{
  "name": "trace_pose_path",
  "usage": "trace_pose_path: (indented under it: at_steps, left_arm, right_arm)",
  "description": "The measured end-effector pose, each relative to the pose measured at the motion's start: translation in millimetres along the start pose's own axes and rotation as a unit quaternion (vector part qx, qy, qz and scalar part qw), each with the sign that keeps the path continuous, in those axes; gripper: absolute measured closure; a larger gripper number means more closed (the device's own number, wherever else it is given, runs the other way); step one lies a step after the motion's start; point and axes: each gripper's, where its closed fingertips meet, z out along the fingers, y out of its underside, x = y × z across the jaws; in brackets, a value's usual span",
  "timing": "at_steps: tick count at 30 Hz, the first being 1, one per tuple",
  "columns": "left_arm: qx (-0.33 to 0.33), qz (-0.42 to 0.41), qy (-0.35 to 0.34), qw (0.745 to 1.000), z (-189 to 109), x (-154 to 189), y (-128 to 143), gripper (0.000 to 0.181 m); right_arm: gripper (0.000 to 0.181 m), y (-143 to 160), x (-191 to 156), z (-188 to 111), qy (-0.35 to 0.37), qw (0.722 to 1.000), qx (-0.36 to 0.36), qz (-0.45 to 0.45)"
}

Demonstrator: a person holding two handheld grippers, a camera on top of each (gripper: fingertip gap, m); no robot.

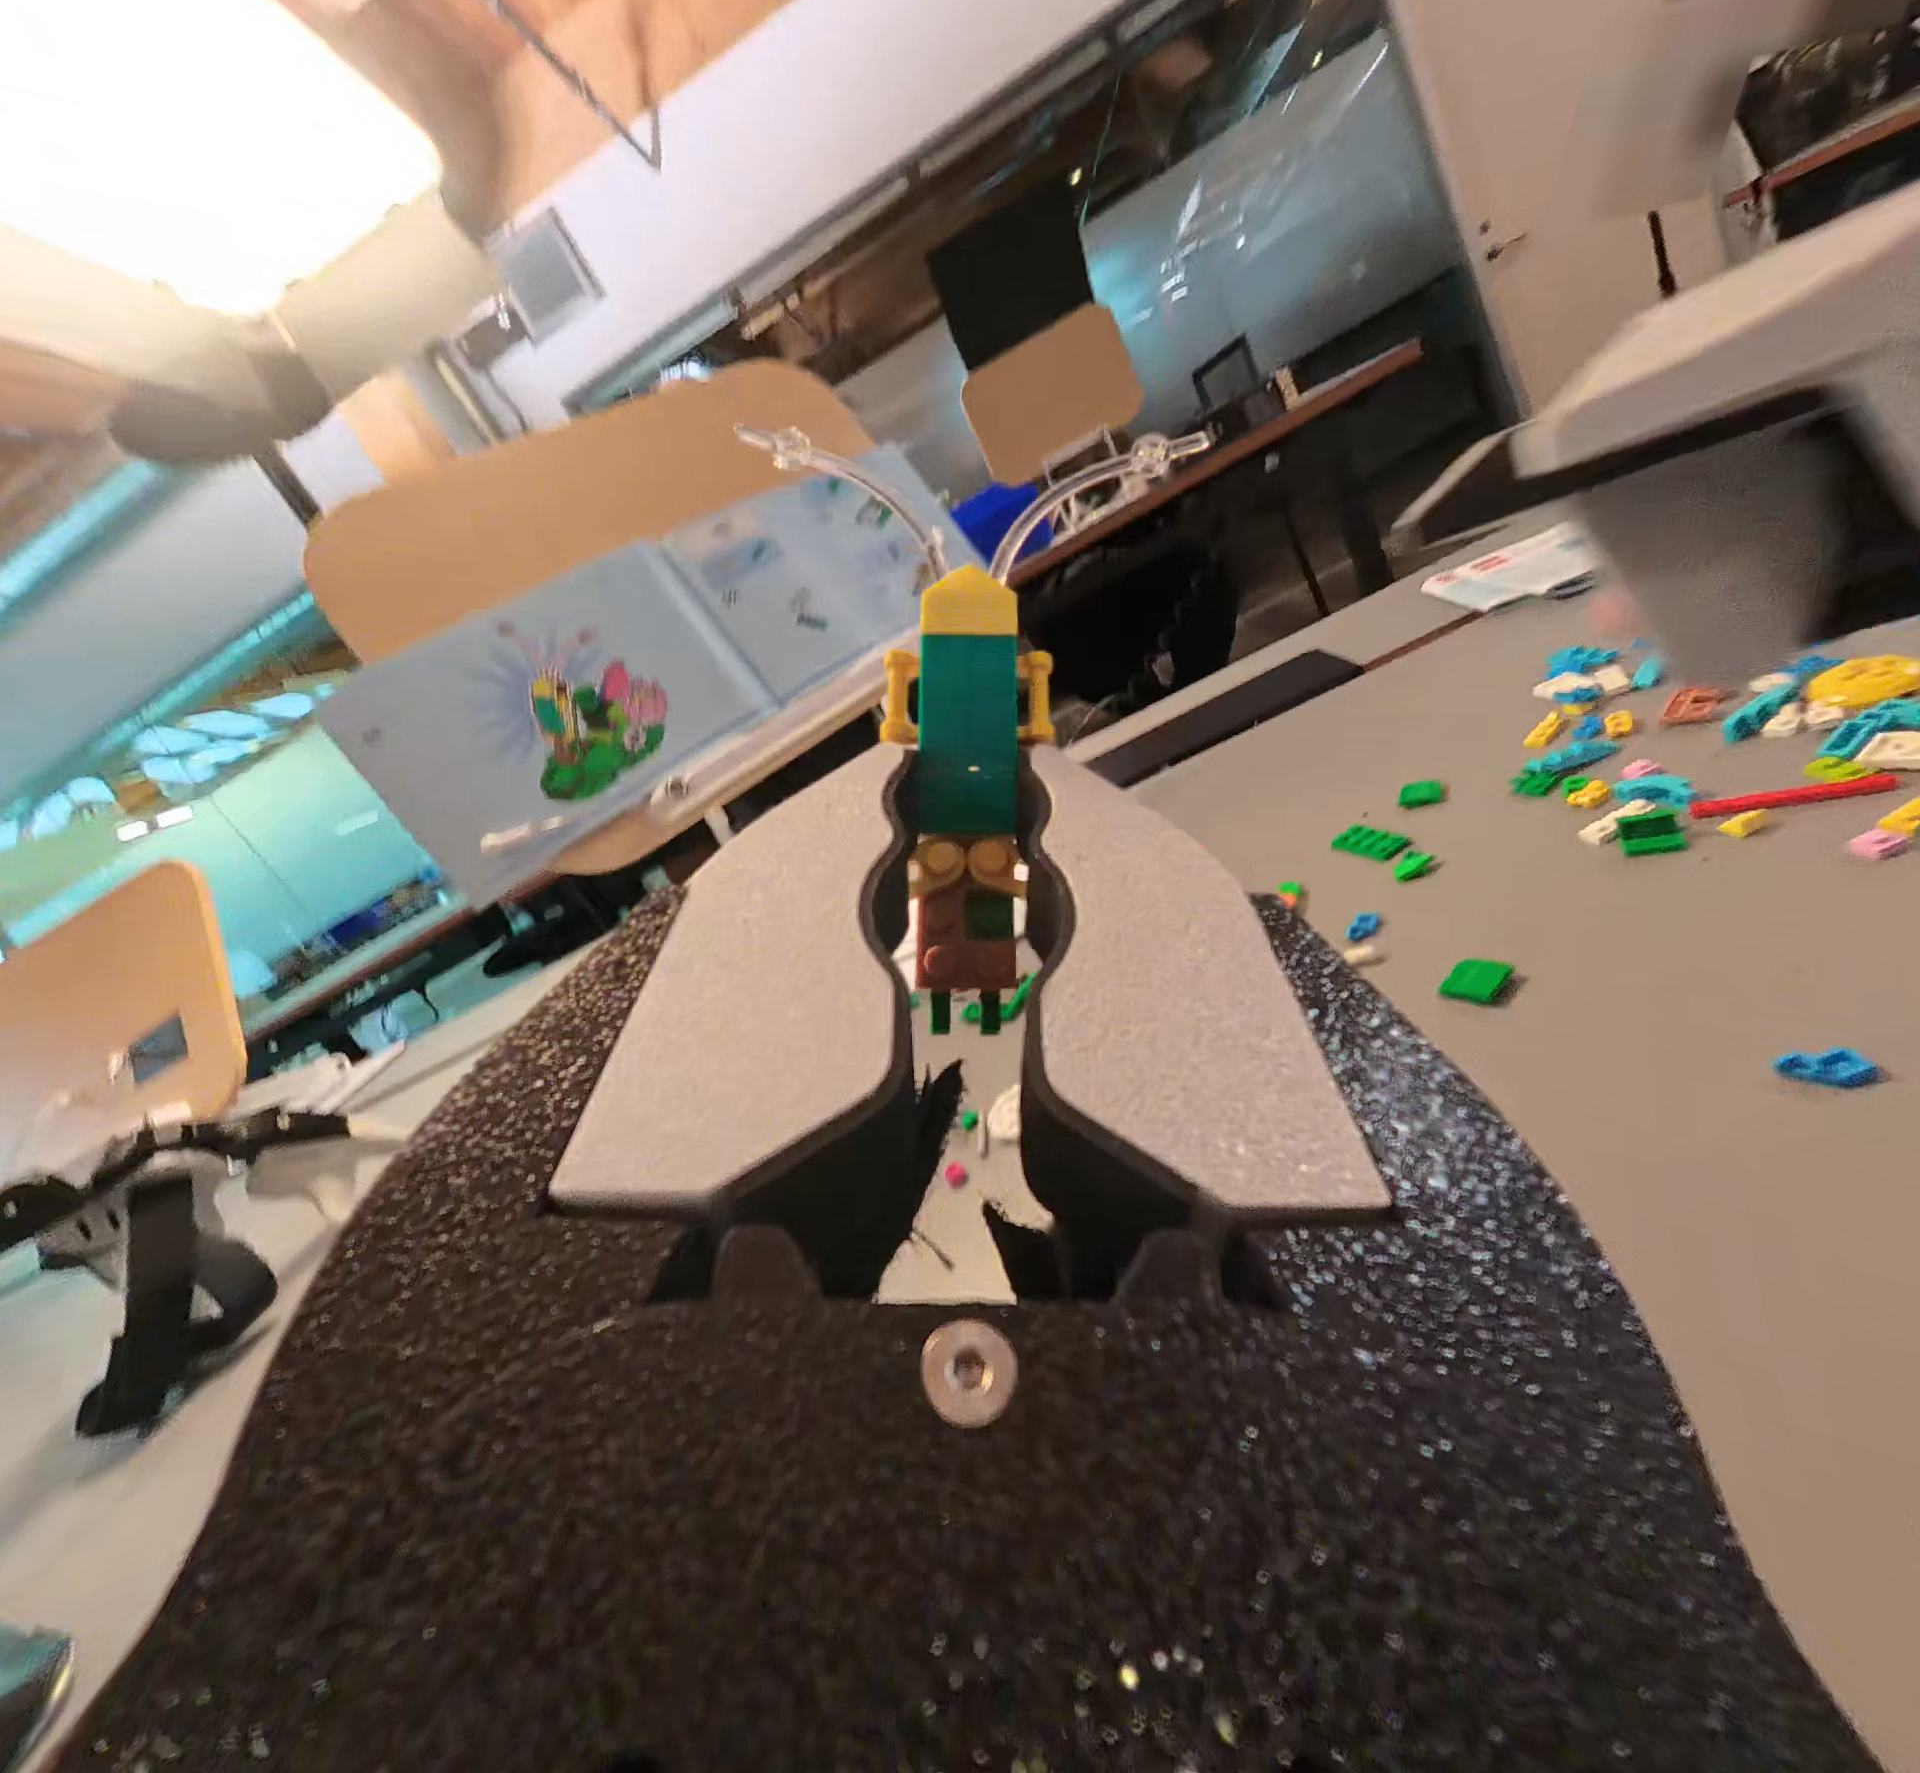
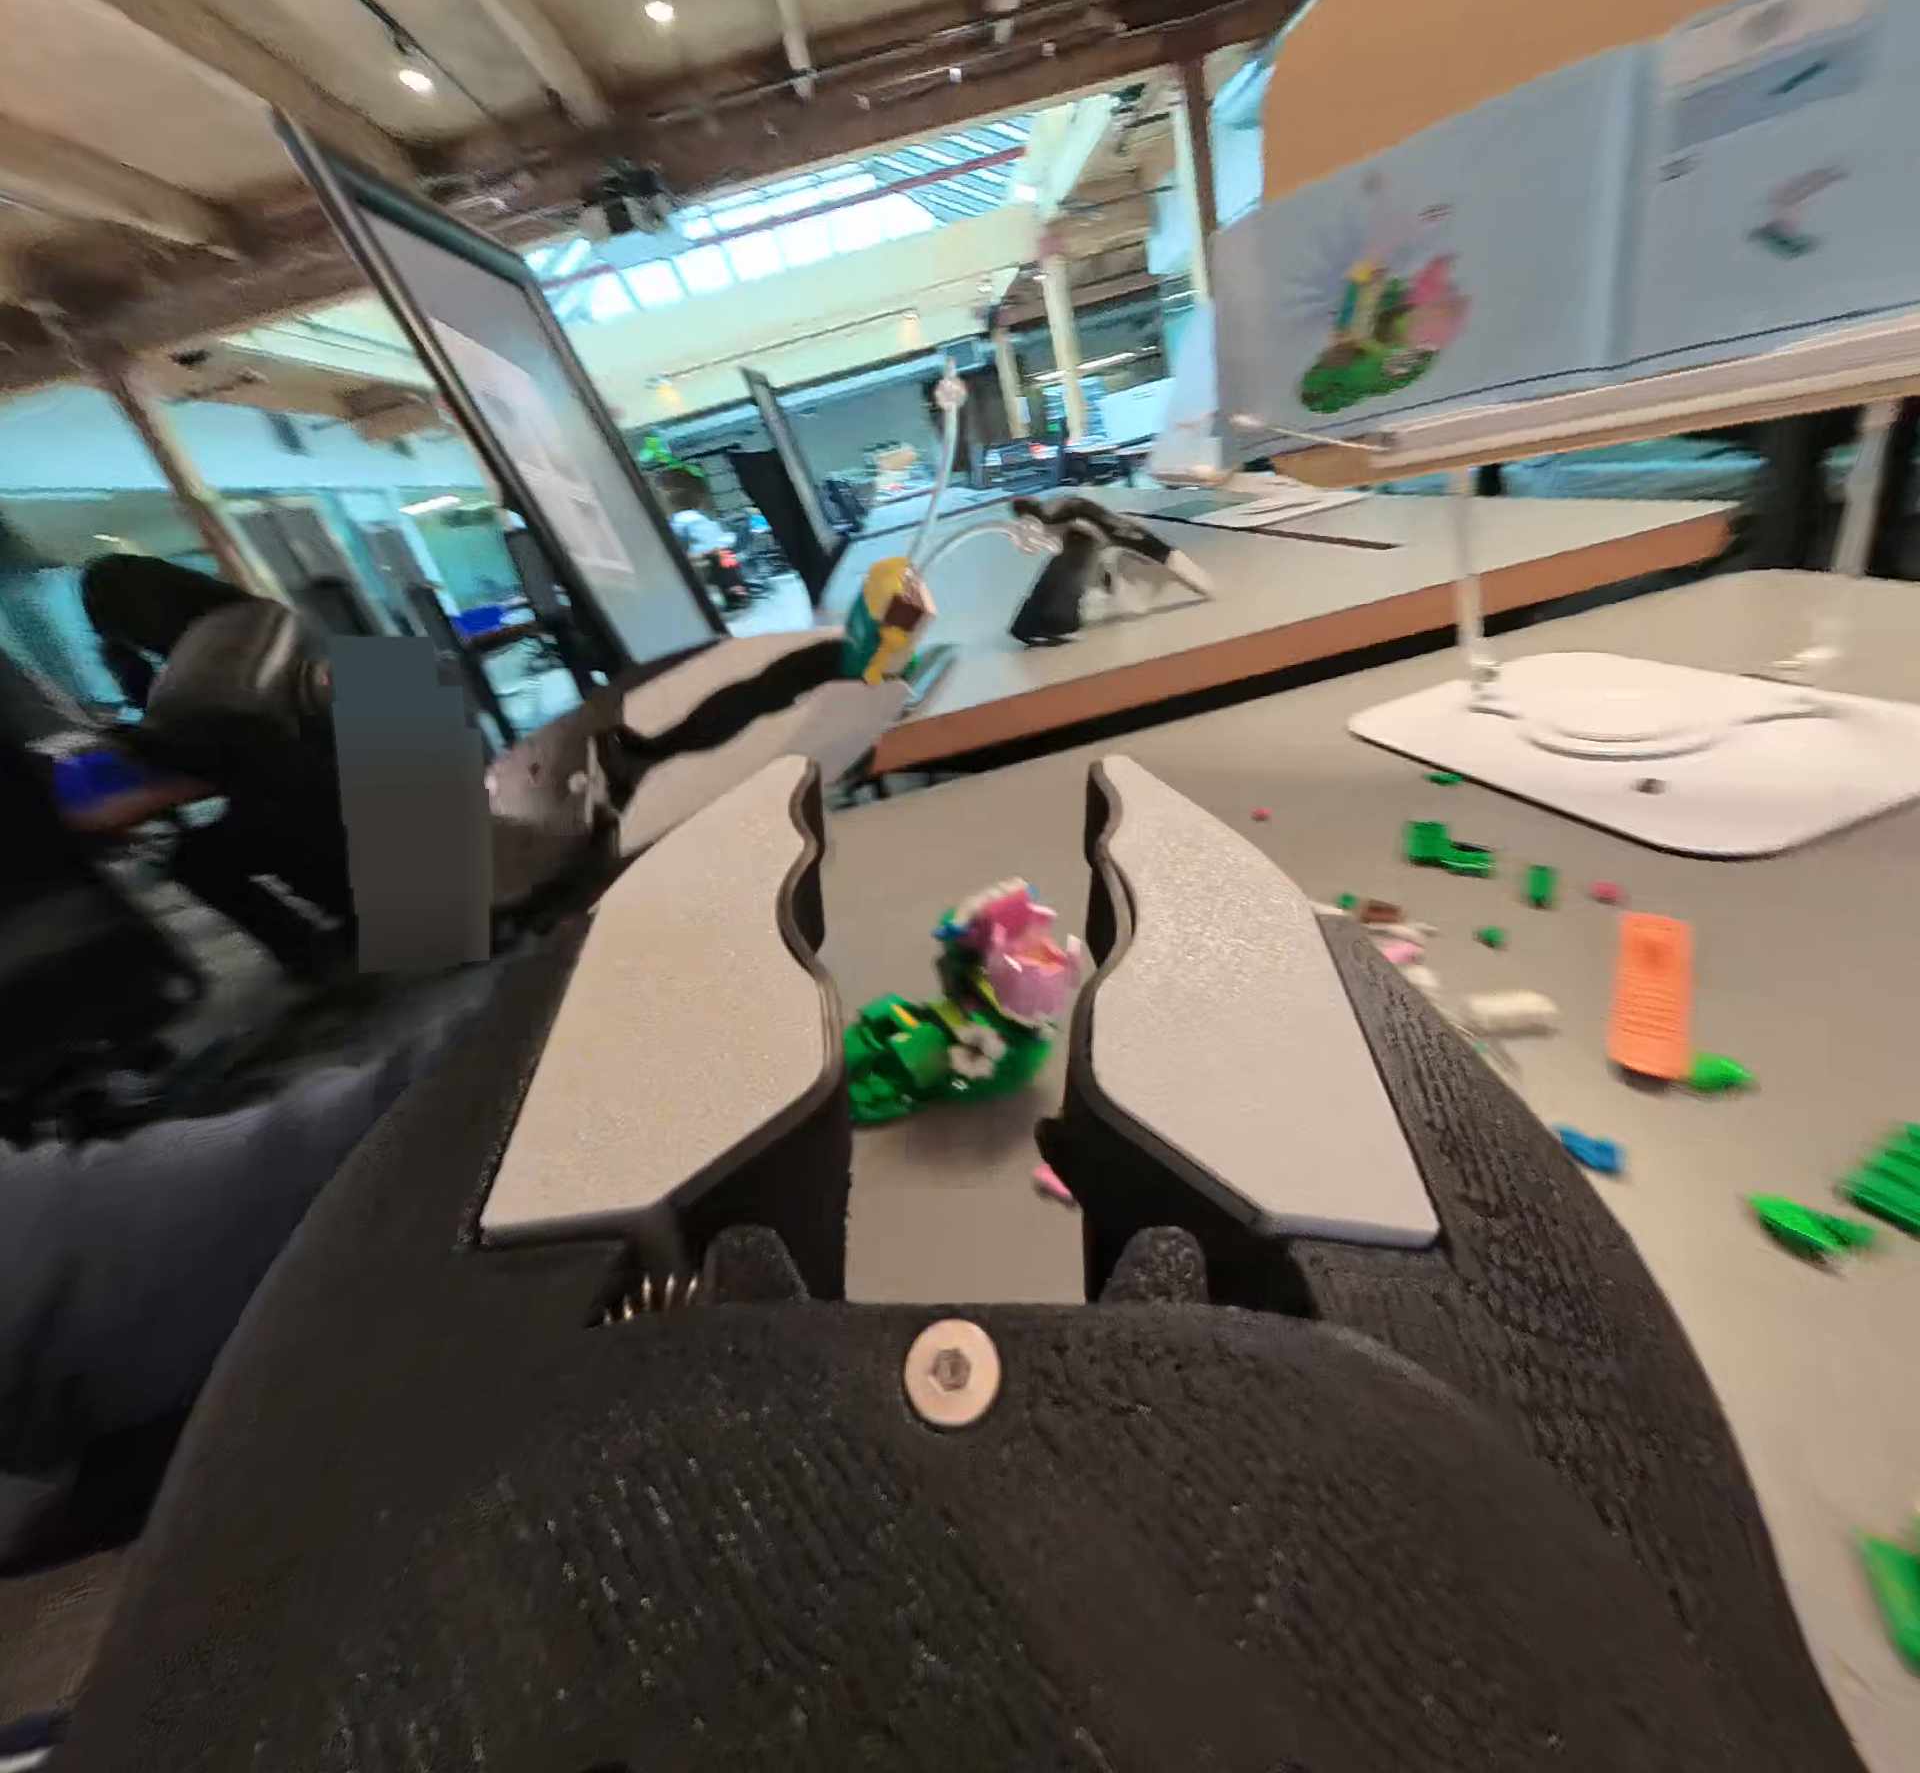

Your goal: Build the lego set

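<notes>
My left gripper [image 1: 968,773] is shut on a small lego figure [image 1: 966,715]: a teal body with a yellow cap, yellow side clips, a brown lower part and two clear curved antennae. It is held above the grey table. The same figure [image 2: 883,622] and the left gripper [image 2: 748,715] show at the left in the right wrist view. My right gripper [image 2: 951,809] is open and empty. Beyond its fingers, on the table, lies a green lego base with a pink flower [image 2: 961,1006].
Loose bricks lie on the grey table [image 1: 1507,1204] at the right, with a red rod [image 1: 1792,798]. An orange brick separator [image 2: 1650,996] lies right of the flower. The instruction booklet [image 1: 582,684] rests on a stand with a white base [image 2: 1662,757]. A monitor [image 2: 520,435] stands at the left. One gripper's finger ends stand about 10 cm off the other's. The orange brick separator [image 2: 1650,996] is about equally far from each gripper, around 25 cm.
</notes>
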Motion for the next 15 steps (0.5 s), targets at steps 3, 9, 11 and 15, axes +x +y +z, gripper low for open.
trace_pose_path:
  at_steps: [3,9,11,15]
  left_arm:
    - [0.042,0.01,0.004,0.999,-4.3,13.9,-21.2,0.164]
    - [0.086,0.044,-0.007,0.995,-10.4,25.5,-37.3,0.164]
    - [0.089,0.058,-0.004,0.994,-10.5,30.7,-37.8,0.165]
    - [0.095,0.067,0.0,0.993,-10.0,37.7,-39.9,0.165]
  right_arm:
    - [0.129,-2.6,-14.6,23.8,-0.044,0.999,-0.001,0.032]
    - [0.135,-4.2,-37.9,40.6,-0.119,0.991,0.007,0.065]
    - [0.143,-5.2,-42.5,41.0,-0.135,0.989,0.014,0.062]
    - [0.158,-5.2,-40.5,41.3,-0.132,0.99,0.02,0.047]
